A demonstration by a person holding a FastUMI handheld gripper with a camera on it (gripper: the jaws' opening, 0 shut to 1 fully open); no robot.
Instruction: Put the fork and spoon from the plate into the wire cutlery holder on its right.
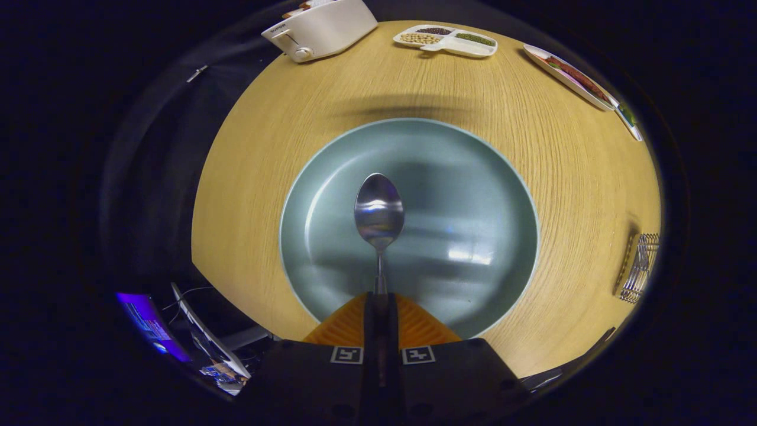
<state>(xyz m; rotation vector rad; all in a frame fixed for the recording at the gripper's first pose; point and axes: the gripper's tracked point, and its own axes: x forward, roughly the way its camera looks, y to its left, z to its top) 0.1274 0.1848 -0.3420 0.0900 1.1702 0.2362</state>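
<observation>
Spoon (379, 213) clamped by handle between closed fingers of gripper (379, 310), bowl pointing straight ahead, held above plate (331, 177). Long axis in line with fingers. Wire holder (640, 267) lies well to right on table (254, 177). Next move judged: carry right.

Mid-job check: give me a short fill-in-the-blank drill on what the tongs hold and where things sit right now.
1. The tongs are shut on the handle of the shiny metal ____, which points ahead of them.
2. Its bowl hangs over the round grey-green ____.
3. The wire cutlery holder stands on the wooden table to the plate's ____.
4. Beyond the plate stands a white ____ beside a divided white dish of beans.

Missing words: spoon; plate; right; toaster.
</observation>
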